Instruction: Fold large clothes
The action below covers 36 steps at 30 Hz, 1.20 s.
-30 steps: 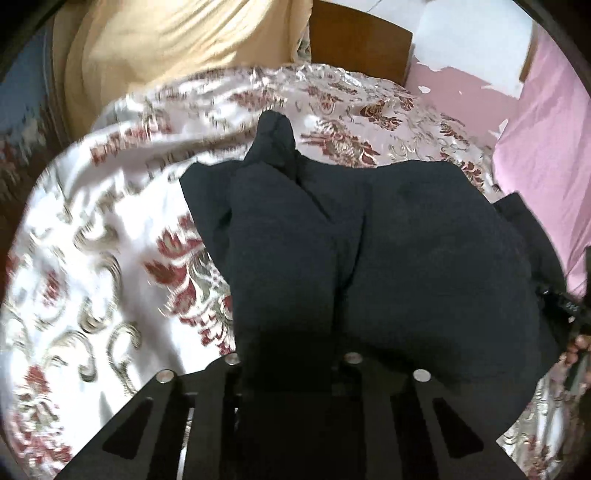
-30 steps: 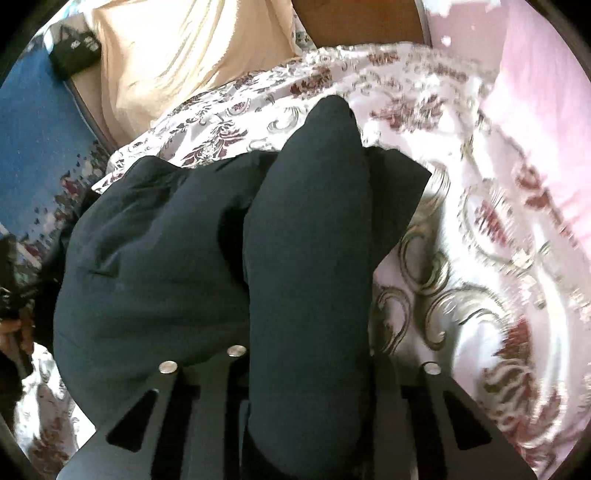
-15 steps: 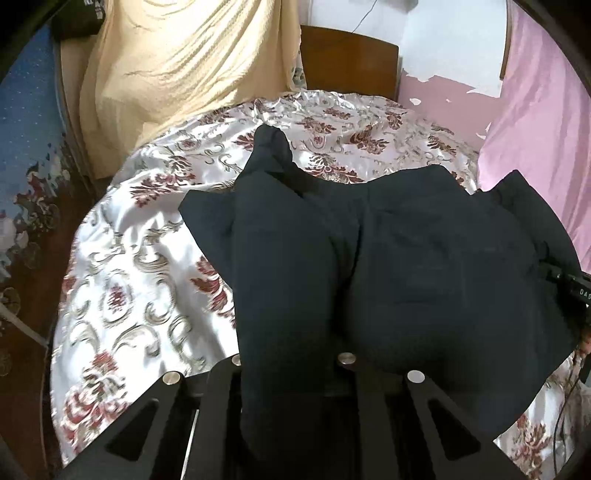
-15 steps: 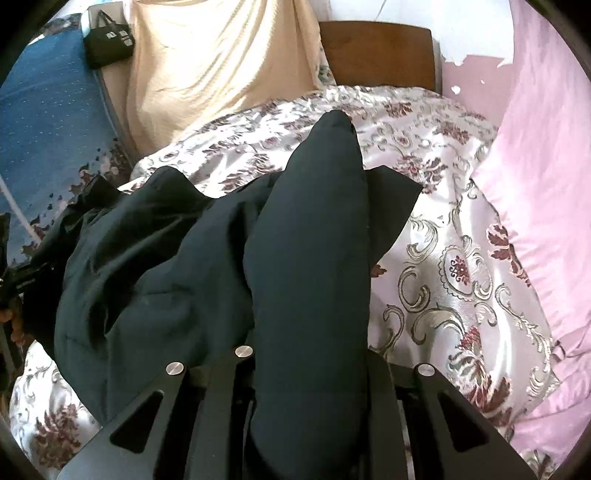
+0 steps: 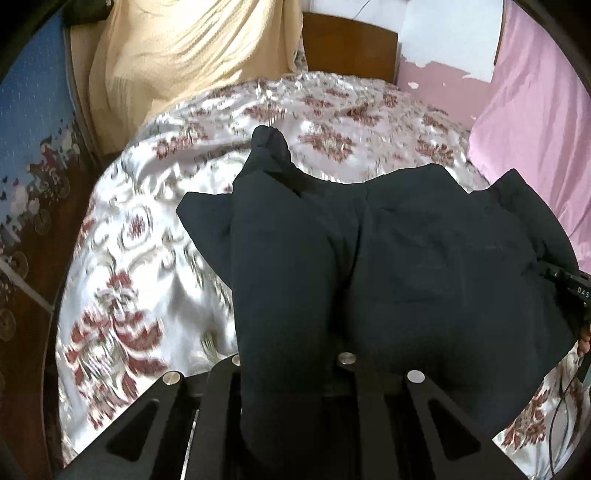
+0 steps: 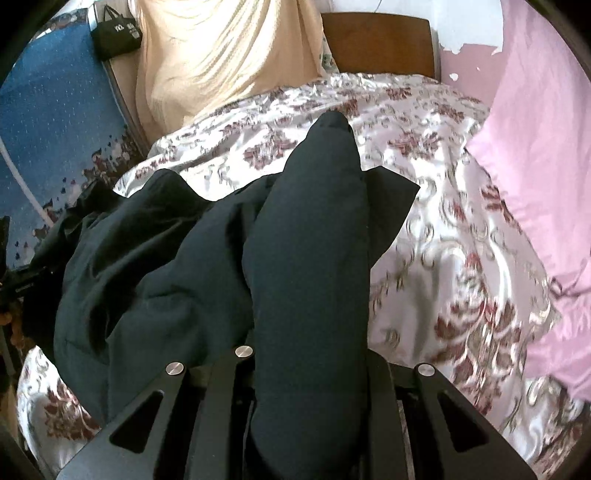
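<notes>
The left claw (image 5: 291, 258) is clamped almost fully closed on a thick fold of the dark navy garment (image 5: 424, 280); the cloth wraps over both of its fingers, hiding them completely, and only the black mount plates with 4 silver screws show at the bottom of the left wrist view. From that grip the garment spreads rightward as a broad, bulging sheet held up above the bed, with a pointed corner sticking out to the left of the claw.

The right claw (image 6: 314, 240) is likewise nearly closed on the same dark navy garment (image 6: 155, 266), its fingers also buried under a long, rounded roll of fabric that runs forward along them. The rest of the cloth hangs in crumpled folds to the left of this claw, with a smaller flap poking out to the right.

Below and beyond the garment lies the floral satin bedspread (image 5: 147, 229), white with maroon and gold motifs. A pink sheet (image 6: 535, 155) lies along the bed's right side, a cream blanket (image 5: 177, 55) is draped at the far left, and a wooden headboard (image 6: 376, 40) stands at the far end. A small black bag (image 6: 114, 33) sits beside the blanket in the right wrist view.
</notes>
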Available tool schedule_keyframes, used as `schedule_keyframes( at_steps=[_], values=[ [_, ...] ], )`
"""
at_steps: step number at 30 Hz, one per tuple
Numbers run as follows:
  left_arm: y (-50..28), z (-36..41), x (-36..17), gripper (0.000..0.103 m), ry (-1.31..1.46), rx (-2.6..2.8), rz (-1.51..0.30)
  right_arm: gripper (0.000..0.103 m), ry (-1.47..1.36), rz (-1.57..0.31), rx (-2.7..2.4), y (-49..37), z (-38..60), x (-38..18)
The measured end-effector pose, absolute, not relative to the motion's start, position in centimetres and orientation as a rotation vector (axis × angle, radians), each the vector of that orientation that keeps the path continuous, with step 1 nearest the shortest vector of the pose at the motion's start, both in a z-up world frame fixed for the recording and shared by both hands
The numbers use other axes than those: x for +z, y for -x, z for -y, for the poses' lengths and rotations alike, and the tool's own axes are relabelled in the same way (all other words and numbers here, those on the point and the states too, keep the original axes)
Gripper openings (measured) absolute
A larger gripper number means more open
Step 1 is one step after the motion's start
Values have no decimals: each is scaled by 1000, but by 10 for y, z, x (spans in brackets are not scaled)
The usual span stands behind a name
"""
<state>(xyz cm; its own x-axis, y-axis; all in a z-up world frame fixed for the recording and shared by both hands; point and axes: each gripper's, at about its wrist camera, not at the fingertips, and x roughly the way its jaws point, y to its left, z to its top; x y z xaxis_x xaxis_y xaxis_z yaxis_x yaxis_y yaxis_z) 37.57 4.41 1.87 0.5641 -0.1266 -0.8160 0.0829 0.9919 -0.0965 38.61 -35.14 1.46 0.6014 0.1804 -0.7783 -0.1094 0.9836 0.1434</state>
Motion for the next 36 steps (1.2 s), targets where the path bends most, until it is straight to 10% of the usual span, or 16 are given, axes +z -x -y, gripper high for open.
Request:
schedule_keyframes(
  at_steps=[15,36],
  values=[
    [-366,-48,-23,24,68,-65,-993,31,-90,-945,95,-378,358,-38],
    [-358,-68,-38,86,166,51,-1057,70,-164,-946,37,-371,375,-50]
  ],
)
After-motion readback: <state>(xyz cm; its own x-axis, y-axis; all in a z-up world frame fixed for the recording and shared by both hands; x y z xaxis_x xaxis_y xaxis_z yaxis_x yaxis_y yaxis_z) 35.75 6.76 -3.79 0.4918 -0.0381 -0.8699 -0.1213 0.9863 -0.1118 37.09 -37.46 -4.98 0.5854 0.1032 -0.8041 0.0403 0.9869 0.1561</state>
